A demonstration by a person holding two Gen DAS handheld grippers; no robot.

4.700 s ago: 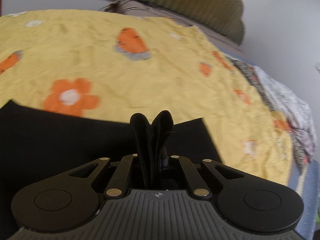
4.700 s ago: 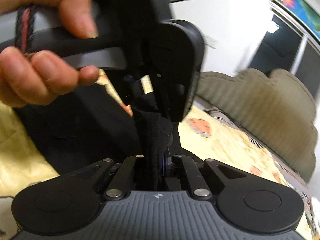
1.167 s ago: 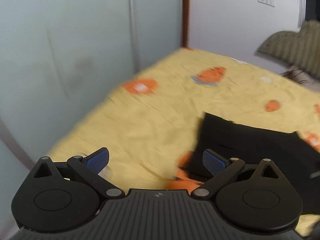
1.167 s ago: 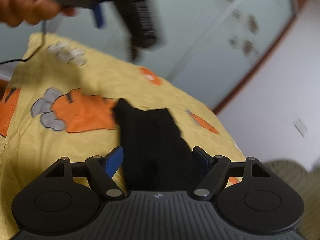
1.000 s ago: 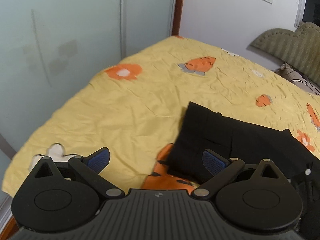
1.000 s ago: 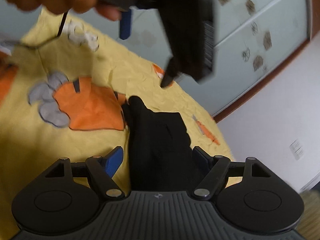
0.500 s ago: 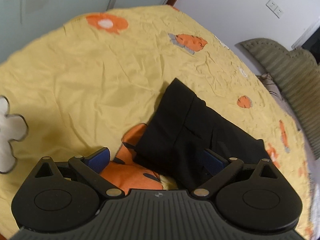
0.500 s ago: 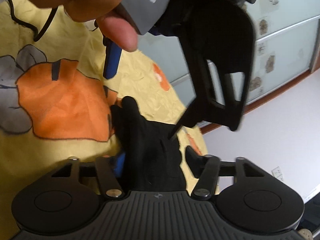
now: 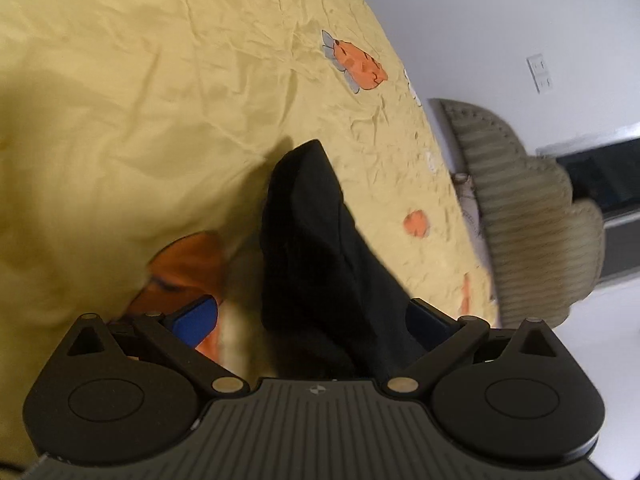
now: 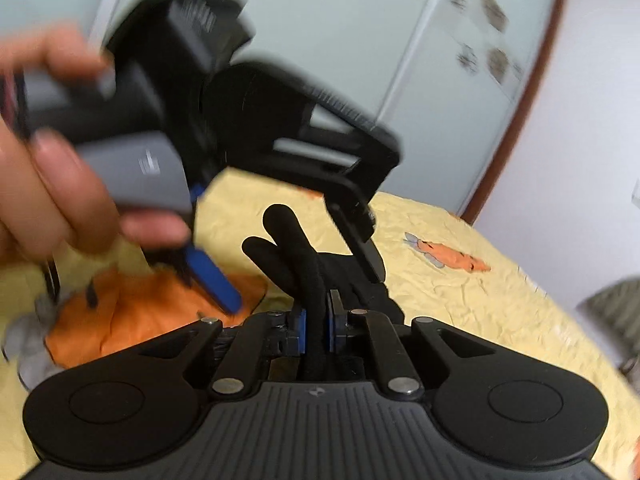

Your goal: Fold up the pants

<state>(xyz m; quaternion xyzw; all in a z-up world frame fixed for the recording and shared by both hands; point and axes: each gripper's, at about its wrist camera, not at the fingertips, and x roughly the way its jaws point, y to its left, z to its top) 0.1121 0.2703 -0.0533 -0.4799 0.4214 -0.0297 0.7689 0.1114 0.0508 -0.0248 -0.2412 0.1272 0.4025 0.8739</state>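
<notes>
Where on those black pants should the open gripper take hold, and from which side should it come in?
Probably the near edge of the folded black pants, where the layers stack into a thick ridge lying between the left gripper and its open pads. Coming in low along the yellow bedspread, one pad could slide under. The right gripper is already shut on such a bunched edge.

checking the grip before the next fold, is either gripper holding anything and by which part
The right gripper is shut on a bunched fold at the near end of the black fabric pants. The left gripper straddles the pants with open jaws, holding nothing.
</notes>
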